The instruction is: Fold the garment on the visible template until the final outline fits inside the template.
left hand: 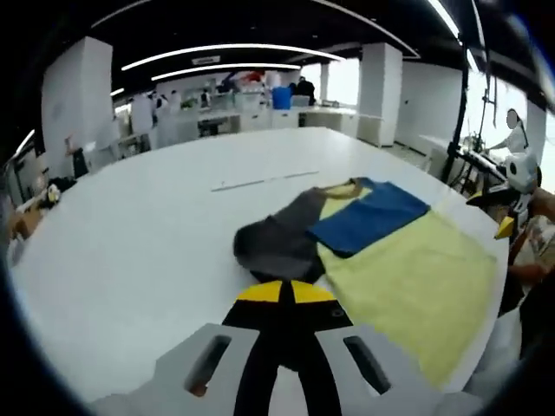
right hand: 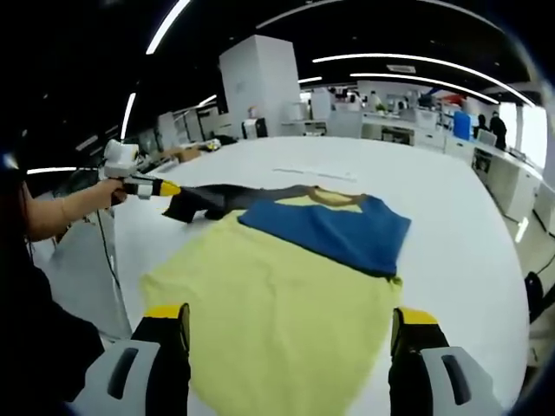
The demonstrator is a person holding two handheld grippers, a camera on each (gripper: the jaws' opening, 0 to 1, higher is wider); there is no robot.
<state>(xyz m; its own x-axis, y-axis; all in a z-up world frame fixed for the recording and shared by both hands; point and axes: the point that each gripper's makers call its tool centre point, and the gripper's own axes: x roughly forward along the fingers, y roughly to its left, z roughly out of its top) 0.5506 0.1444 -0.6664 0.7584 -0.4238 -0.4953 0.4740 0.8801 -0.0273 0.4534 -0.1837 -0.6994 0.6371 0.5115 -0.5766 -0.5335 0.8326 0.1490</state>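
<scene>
Evidently the left gripper (right hand: 165, 187) has its yellow-tipped fingers pinched on the dark grey sleeve (left hand: 273, 238) and holds it out sideways, off toward nine o'clock in the right gripper view, probably to draw it taut before laying it across the body. The right gripper (right hand: 290, 334) hovers low at six o'clock with its fingers spread wide and holding nothing, likely waiting at the hem. The garment (right hand: 277, 295) lies flat on the white table (left hand: 130, 243): a pale yellow shirt, its blue sleeve (right hand: 334, 227) already folded in across the chest. I cannot make out any template under it.
</scene>
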